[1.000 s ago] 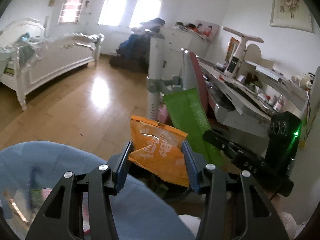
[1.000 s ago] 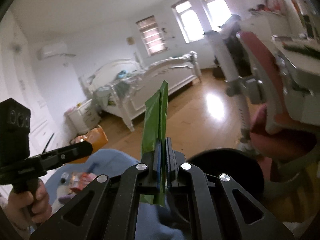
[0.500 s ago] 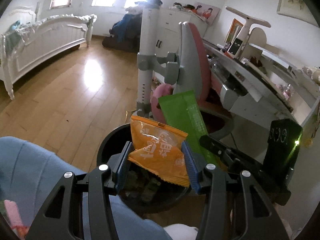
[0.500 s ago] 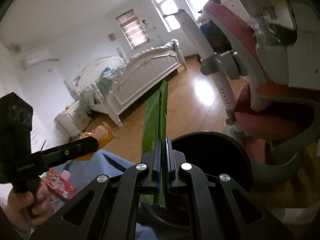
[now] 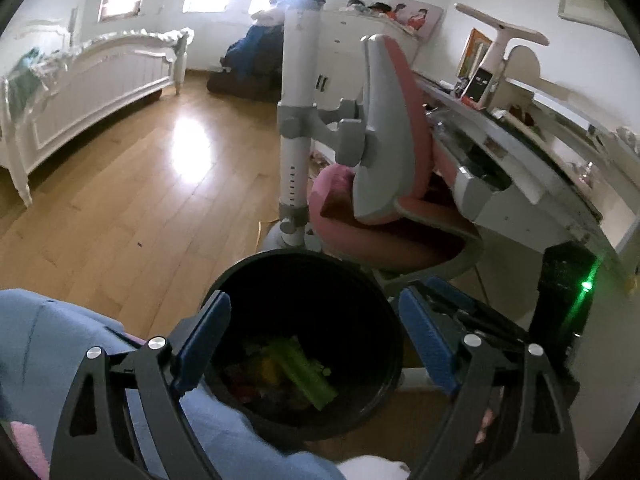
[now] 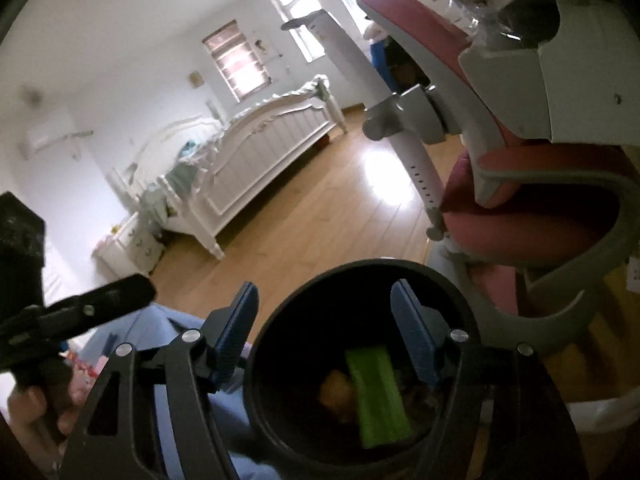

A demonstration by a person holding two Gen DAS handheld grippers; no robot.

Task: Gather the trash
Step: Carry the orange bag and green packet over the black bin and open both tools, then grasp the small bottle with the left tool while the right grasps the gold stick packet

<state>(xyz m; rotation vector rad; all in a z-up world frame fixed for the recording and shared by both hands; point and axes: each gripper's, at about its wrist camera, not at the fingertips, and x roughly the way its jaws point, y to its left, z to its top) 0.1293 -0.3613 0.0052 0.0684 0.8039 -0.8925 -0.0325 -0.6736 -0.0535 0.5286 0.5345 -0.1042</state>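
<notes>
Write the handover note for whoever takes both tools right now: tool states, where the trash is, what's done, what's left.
Left tool: jaws opening, nothing between them, above the black bin.
Right tool: jaws opening too, nothing between them, above the same bin.
Trash: green wrapper and orange packet lie inside the bin on other litter.
Done: both pieces are in the bin.
Left: a red-and-white packet shows at the lower left of the right view, past the blue cloth; it looks like the next pickup. Check the floor for more.

bin (image 5: pixel 384 316) contents dim, wrappers blurred (orange one (image 6: pixel 338 394) especially)
</notes>
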